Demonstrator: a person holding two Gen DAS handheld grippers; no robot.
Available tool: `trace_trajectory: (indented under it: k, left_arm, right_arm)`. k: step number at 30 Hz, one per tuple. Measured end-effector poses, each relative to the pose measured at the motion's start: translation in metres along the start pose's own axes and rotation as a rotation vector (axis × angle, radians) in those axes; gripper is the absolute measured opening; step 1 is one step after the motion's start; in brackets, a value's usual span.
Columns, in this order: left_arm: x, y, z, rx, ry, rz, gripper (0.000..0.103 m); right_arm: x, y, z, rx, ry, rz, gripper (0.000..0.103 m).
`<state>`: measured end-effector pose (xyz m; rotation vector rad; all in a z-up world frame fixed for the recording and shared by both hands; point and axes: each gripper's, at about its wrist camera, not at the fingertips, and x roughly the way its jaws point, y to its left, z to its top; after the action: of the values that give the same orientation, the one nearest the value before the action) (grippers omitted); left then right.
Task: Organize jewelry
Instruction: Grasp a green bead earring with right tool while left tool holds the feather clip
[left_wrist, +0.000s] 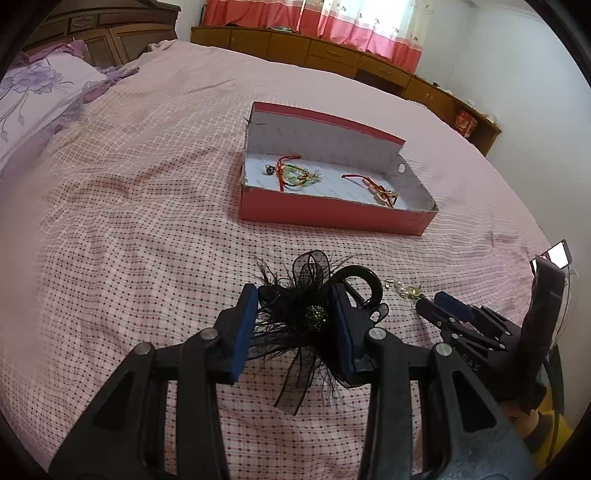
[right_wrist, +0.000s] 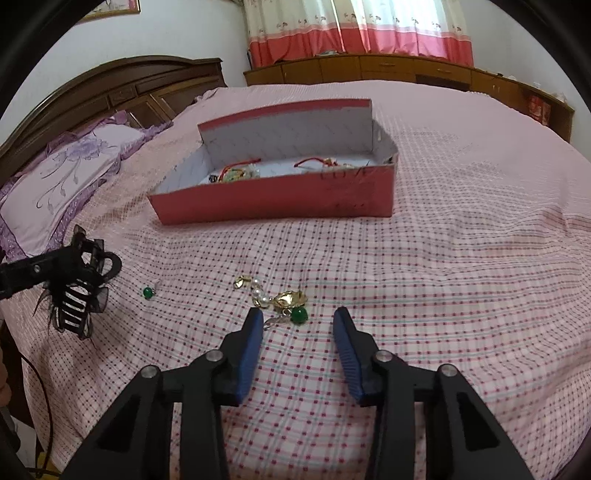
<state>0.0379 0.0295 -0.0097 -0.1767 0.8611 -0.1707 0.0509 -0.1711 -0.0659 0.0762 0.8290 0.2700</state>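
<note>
While the left gripper (left_wrist: 295, 314) clamps one hair claw (left_wrist: 314, 306), the right gripper (right_wrist: 297, 332) gapes empty.

Left wrist view: low over the checked bedspread (left_wrist: 147, 221), facing along the left gripper (left_wrist: 295, 314) toward the red box (left_wrist: 332, 214), curtains and cabinets beyond; close on the black feathered hair clip (left_wrist: 306, 314), with the right gripper (left_wrist: 439, 306) at right edge. Right wrist view: similarly low, looking past the right gripper (right_wrist: 298, 321) to the same box (right_wrist: 273, 201), nearer here. Shared: box, bedspread, pillow (right_wrist: 66, 184), clip (right_wrist: 79, 291) at far left.
</note>
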Motion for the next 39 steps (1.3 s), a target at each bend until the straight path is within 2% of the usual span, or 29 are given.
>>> trace_trajectory:
  k: [5,9,15,26,39]
  left_arm:
    - [0.0,0.001,-0.002,0.007,-0.007,0.01,0.032]
    - [0.001,0.003,-0.002,0.002,-0.004,0.01,0.032]
    - [-0.001,0.006,-0.003,-0.009,-0.006,0.01,0.032]
    - [-0.006,0.006,-0.002,-0.01,-0.017,0.008,0.032]
    - [-0.018,-0.002,0.007,0.004,-0.055,0.001,0.032]
  right_arm:
    - [0.008,-0.001,0.0,-0.008,0.006,-0.003,0.035]
    - [0.014,-0.001,0.0,-0.024,0.015,-0.005,0.018]
    - [0.01,-0.002,-0.003,-0.014,0.01,0.015,0.017]
    - [-0.032,-0.007,-0.014,0.007,-0.022,0.044,0.017]
    - [-0.069,0.0,0.002,0.006,-0.111,0.066,0.017]
